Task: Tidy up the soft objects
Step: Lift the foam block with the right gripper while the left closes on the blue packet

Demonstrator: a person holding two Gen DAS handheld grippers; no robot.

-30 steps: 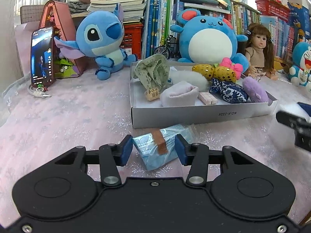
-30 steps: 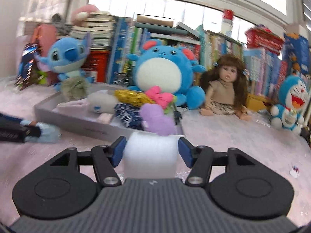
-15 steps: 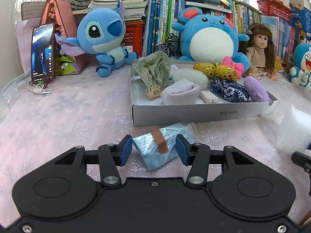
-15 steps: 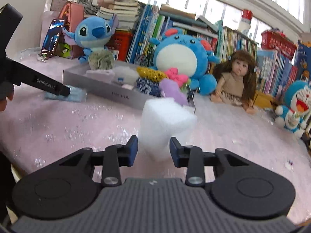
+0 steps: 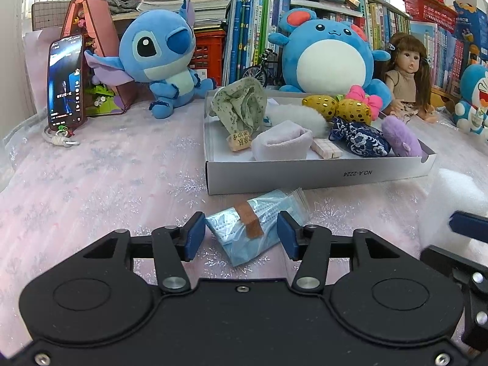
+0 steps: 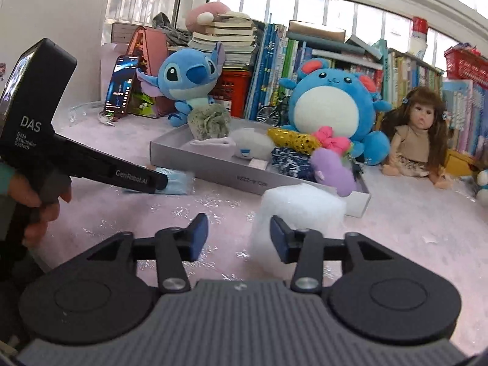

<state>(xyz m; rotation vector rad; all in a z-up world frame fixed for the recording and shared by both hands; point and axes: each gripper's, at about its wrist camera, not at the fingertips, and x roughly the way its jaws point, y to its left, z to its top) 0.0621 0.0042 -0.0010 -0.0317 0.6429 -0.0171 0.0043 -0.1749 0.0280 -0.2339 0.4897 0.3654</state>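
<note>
Home: plush toys [image 5: 158, 58], crammed bookshelf [image 5: 253, 27].

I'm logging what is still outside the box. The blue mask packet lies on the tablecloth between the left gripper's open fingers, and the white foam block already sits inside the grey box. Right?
Not quite. The white foam block stands on the tablecloth in front of the grey box, outside it, as the right wrist view shows. The blue mask packet does lie between the open fingers of the left gripper.

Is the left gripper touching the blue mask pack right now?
Apart. The left wrist view shows pink cloth between each finger of the left gripper and the mask pack.
</note>
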